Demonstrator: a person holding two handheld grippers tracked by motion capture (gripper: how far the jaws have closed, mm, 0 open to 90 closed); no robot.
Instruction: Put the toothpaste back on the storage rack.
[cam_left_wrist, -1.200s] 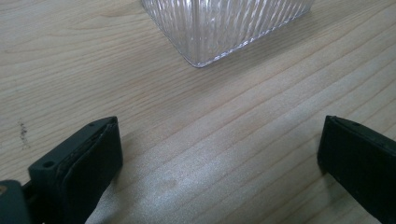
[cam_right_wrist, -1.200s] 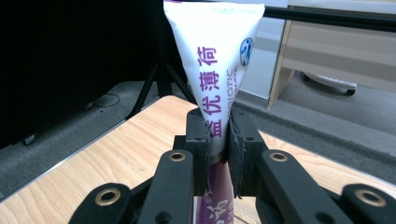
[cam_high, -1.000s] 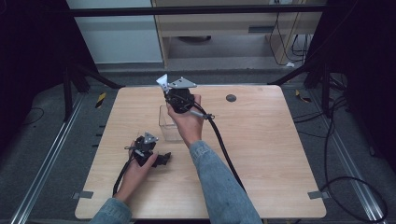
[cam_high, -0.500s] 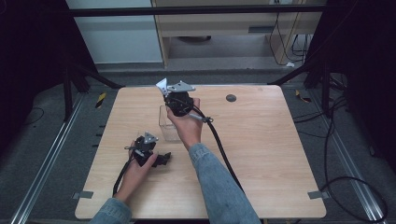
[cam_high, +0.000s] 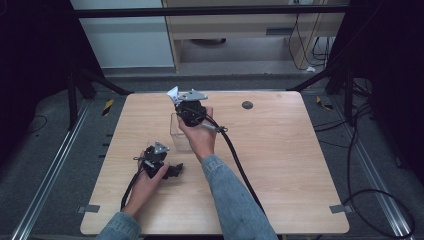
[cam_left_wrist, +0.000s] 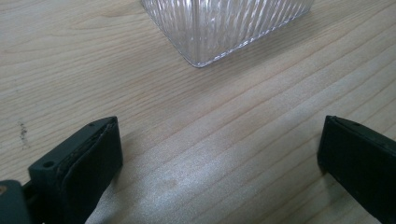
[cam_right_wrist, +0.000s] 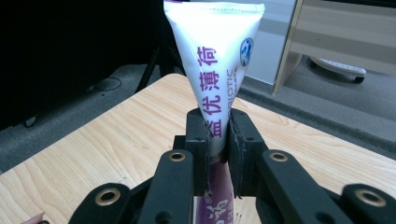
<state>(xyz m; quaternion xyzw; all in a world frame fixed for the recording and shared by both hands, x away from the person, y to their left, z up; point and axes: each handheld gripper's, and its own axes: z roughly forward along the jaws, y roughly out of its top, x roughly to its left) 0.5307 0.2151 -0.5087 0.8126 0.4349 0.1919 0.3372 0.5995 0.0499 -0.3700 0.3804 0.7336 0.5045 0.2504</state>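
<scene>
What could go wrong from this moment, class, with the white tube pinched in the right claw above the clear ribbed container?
1. The right claw pinches the tube low on its body; the wide crimped end stands free and could tilt or slip.
2. The ribbed container looks light and stands unheld; a nudge from the tube might slide or tip it.
3. The left claw rests open on the table, apart from the container, so it steadies nothing.

The right gripper, a black two-jaw tool with a grey three-cornered plate, was raised above the table in the right hand, its jaws clamped together on a white tube. The left gripper, likewise black, lay low near the tabletop in the left hand, jaws spread wide apart with nothing between them.
</scene>
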